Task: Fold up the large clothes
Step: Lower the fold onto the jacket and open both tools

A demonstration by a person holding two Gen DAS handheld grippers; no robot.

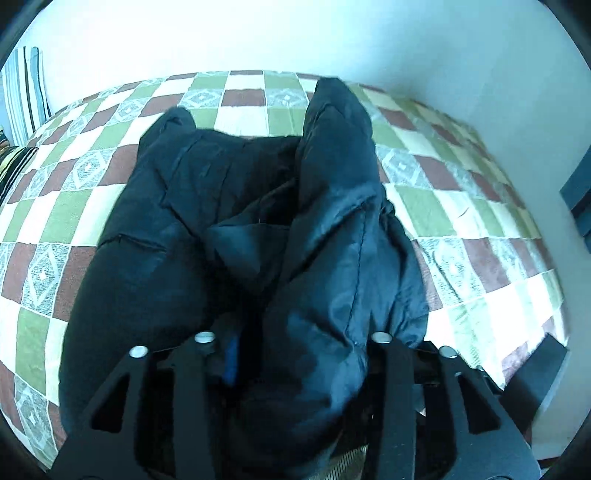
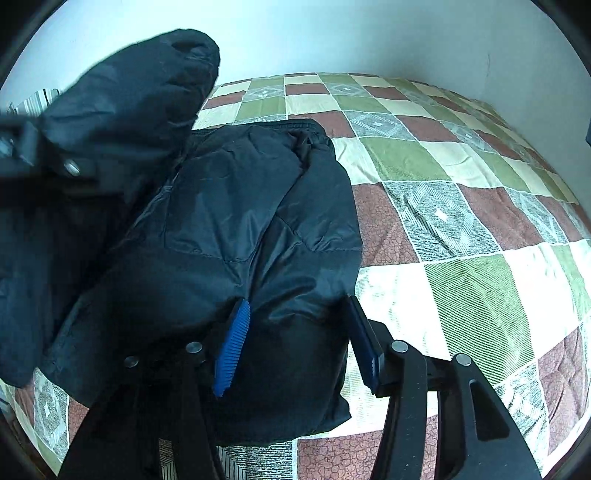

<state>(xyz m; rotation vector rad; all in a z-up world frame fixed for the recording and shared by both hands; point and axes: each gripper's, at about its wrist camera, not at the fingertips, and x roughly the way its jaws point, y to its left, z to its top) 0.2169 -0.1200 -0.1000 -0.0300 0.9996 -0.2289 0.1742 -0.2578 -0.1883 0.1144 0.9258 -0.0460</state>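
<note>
A puffy black jacket [image 1: 229, 229] lies on a checked bedspread [image 1: 461, 221]. One sleeve [image 1: 340, 155] runs from the far end of the bed down into my left gripper [image 1: 295, 354]. The padded fabric fills the gap between its jaws, and I see no pad pinching it. In the right wrist view the jacket's body [image 2: 221, 229] lies folded, and its near edge sits between the jaws of my right gripper [image 2: 299, 343]. The ribbed blue pad [image 2: 234, 343] shows beside the fabric. A thin gap separates the other pad [image 2: 364, 343] from it. The sleeve [image 2: 140, 92] rises at upper left over the left gripper's black frame [image 2: 33, 155].
The bedspread [image 2: 461, 288] stretches bare to the right of the jacket. A pale wall [image 1: 295, 33] stands behind the bed. A striped pillow [image 1: 26, 85] leans at the far left. A dark object [image 1: 580, 192] is fixed on the right wall. The bed's near edge [image 1: 535, 369] drops off.
</note>
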